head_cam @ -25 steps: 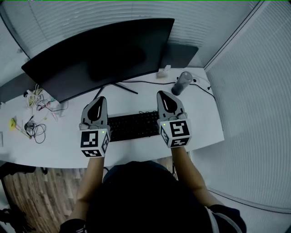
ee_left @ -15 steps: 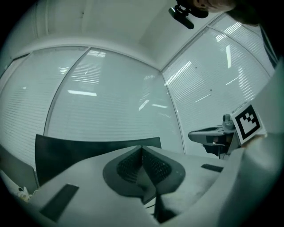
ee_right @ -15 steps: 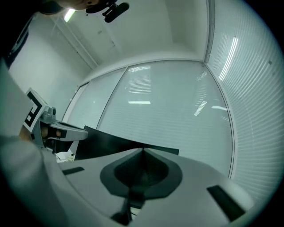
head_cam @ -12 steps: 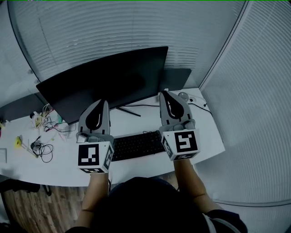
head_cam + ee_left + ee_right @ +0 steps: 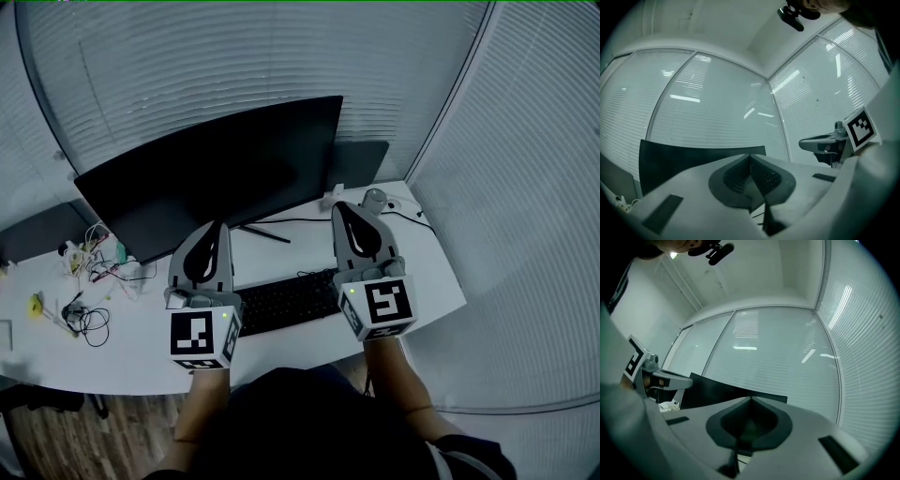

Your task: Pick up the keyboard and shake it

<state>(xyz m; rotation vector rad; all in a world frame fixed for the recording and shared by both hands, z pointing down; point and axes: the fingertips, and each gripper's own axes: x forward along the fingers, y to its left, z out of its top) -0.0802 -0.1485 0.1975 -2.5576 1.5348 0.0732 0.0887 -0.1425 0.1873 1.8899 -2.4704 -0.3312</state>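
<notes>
The keyboard (image 5: 286,301) spans between the left gripper (image 5: 218,228) and right gripper (image 5: 340,207), over the front edge of the desk (image 5: 141,347). Both jaw pairs are fully closed and empty. The gripper flanks apparently clamp the keyboard's ends for shaking.

Head view steeply down over desk (image 5: 122,349); gripper views level, sharing monitor (image 5: 216,178)

Left tongs (image 5: 217,231) and right tongs (image 5: 342,212) side by side, pointing forward, forearms out, both clamped tight.
</notes>
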